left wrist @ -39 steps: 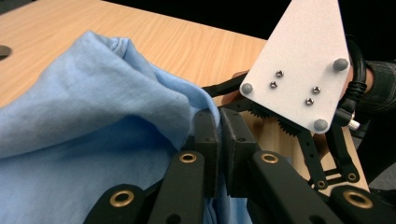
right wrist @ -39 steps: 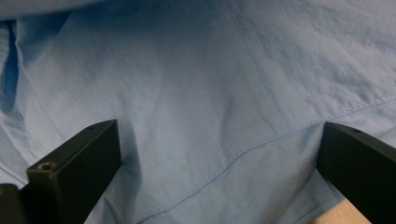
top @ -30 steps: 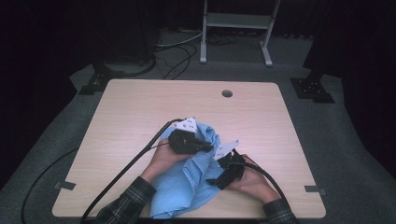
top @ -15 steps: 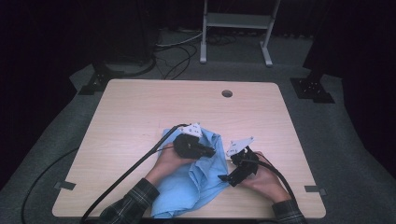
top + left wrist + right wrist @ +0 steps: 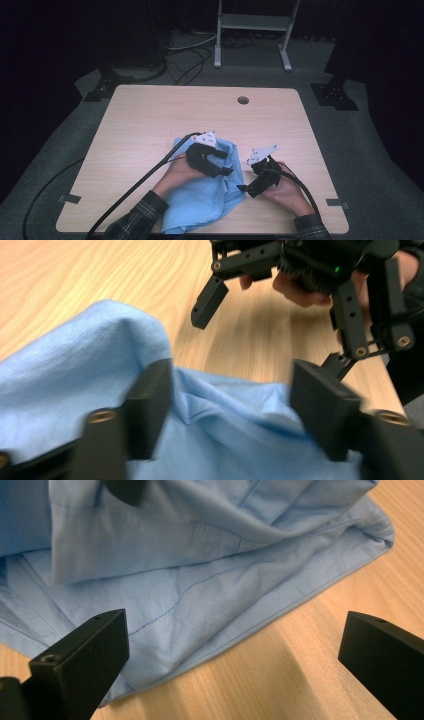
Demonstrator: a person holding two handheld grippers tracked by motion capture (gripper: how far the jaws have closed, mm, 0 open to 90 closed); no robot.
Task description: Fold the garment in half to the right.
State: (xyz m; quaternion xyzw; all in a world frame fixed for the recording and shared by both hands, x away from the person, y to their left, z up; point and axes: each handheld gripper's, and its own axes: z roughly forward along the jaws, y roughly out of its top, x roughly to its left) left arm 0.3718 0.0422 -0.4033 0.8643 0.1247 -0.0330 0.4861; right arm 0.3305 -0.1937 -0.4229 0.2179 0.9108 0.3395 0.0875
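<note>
With my left gripper [image 5: 224, 162] just opened over the blue shirt [image 5: 210, 200] at the tabletop's [image 5: 150, 115] lower centre and my right gripper [image 5: 244, 189] gaping beside its edge, I fear the released fold slumping open.

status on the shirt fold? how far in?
Done: the light blue shirt lies bunched and partly folded on the table at its near edge. In hand: nothing gripped; the left gripper has just been opening, cloth loose between its jaws, and the right gripper is open beside the shirt's edge. Left: flattening and neat folds.
</note>
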